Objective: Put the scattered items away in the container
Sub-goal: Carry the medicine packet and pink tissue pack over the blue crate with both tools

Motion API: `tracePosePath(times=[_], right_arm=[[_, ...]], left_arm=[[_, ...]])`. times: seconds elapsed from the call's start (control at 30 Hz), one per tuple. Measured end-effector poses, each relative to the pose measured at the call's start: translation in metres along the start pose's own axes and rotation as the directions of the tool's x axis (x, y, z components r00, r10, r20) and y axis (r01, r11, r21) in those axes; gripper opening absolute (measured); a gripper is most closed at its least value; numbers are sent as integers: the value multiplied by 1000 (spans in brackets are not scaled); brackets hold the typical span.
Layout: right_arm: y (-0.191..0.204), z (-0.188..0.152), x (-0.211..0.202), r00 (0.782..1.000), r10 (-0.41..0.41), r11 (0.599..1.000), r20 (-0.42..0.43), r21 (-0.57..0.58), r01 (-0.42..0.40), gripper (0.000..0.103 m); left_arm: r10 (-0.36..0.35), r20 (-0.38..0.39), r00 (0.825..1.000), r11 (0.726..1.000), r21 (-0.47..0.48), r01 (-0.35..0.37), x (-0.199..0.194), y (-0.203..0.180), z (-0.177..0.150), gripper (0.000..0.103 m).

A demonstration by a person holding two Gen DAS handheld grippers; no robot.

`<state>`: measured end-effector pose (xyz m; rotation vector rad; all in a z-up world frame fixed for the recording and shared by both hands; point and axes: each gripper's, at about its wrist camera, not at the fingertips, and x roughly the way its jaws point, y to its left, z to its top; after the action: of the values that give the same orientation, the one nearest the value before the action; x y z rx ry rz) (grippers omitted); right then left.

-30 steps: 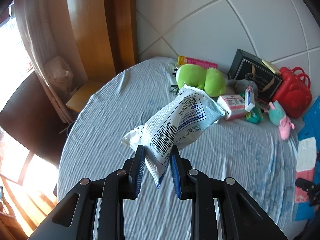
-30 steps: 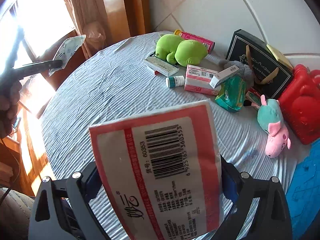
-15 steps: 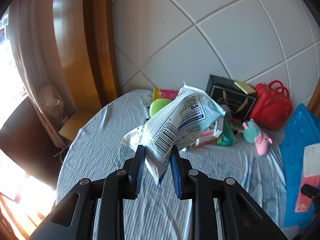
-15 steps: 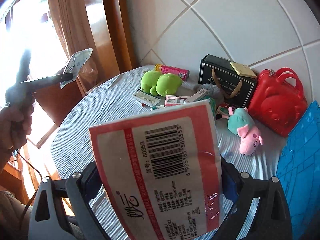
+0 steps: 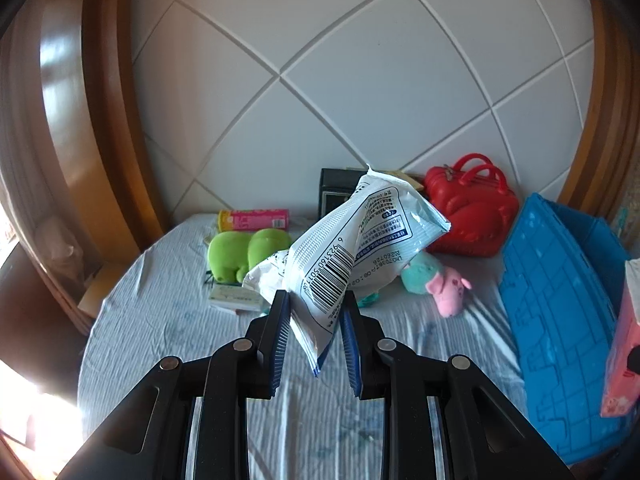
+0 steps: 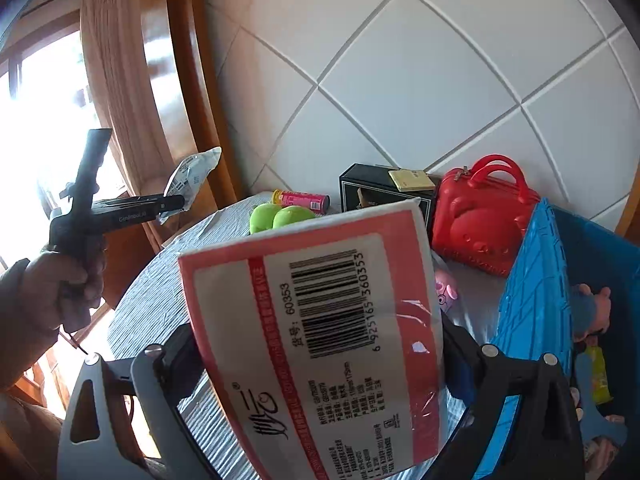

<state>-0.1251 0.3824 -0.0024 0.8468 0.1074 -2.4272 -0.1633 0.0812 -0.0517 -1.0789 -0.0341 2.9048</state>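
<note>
The left gripper (image 5: 315, 322) pinches one corner of a floppy white plastic pouch (image 5: 352, 252). The right gripper (image 6: 320, 356) clamps a wide red-and-white tissue pack (image 6: 320, 336). Beyond and right, the blue plastic crate (image 6: 532, 292) waits. Either package could likely slip or snag the rim.

Two packs aloft, blue crate at right.
White crinkled pouch (image 5: 352, 256) tilted mid-frame; red-bordered tissue pack (image 6: 320, 340) upright, lower centre; blue crate (image 5: 560, 320) right edge.

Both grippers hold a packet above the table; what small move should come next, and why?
Probably carry the right gripper with its red-and-white pack over the blue bin rim. The bin's open inside lies right beside that pack, while the left gripper and white pouch are farther off.
</note>
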Motion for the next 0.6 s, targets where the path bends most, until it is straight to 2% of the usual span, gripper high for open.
tracePosePath(times=[0.33, 0.6], right_arm=[[-68, -24, -76, 993, -98, 994, 69, 61, 94, 96], [-116, -46, -131, 977, -184, 977, 106, 123, 171, 96]], left_arm=[[-124, 32, 992, 986, 113, 119, -17, -127, 32, 24], [-230, 37, 973, 953, 212, 217, -33, -224, 41, 24]])
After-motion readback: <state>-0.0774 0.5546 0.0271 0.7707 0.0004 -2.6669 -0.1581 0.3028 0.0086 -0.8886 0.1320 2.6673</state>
